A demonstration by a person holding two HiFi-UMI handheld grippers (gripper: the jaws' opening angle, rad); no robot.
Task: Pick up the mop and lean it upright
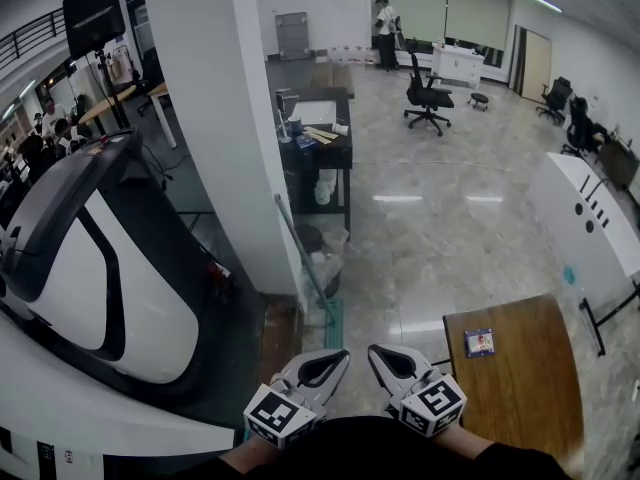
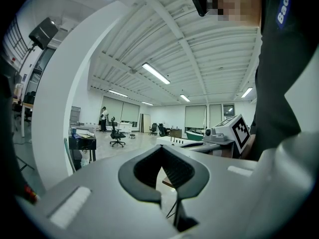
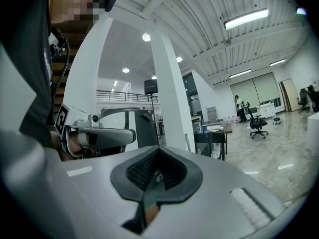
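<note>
The mop (image 1: 303, 263) stands on the floor (image 1: 440, 238) at the foot of the white pillar (image 1: 215, 118). Its thin handle (image 1: 290, 230) slants up along the pillar's near corner, and its teal mop head (image 1: 334, 324) lies flat on the floor below. In the left gripper view the handle (image 2: 66, 153) shows as a pale green line beside the pillar (image 2: 55, 133). In the right gripper view it (image 3: 187, 142) is a thin pole close against the pillar (image 3: 172, 93).

Both grippers are held low and close to the person's body, side by side. The left gripper (image 1: 324, 365) has its jaws clenched together with nothing between them, and its own view (image 2: 167, 169) shows the same. The right gripper (image 1: 392, 361) is likewise closed and empty (image 3: 153, 176).

The mop head lies just ahead of the left gripper's jaws in the head view, apart from them. The right gripper's jaws sit a little farther off to the side. Neither gripper touches the mop.

A wooden tabletop (image 1: 525, 388) stands to the right of the right gripper, with a small card (image 1: 479, 342) near its far left corner. A black desk (image 1: 320, 153) stands beyond the mop, next to the pillar, and an office chair (image 1: 428, 96) stands farther out on the floor.
</note>
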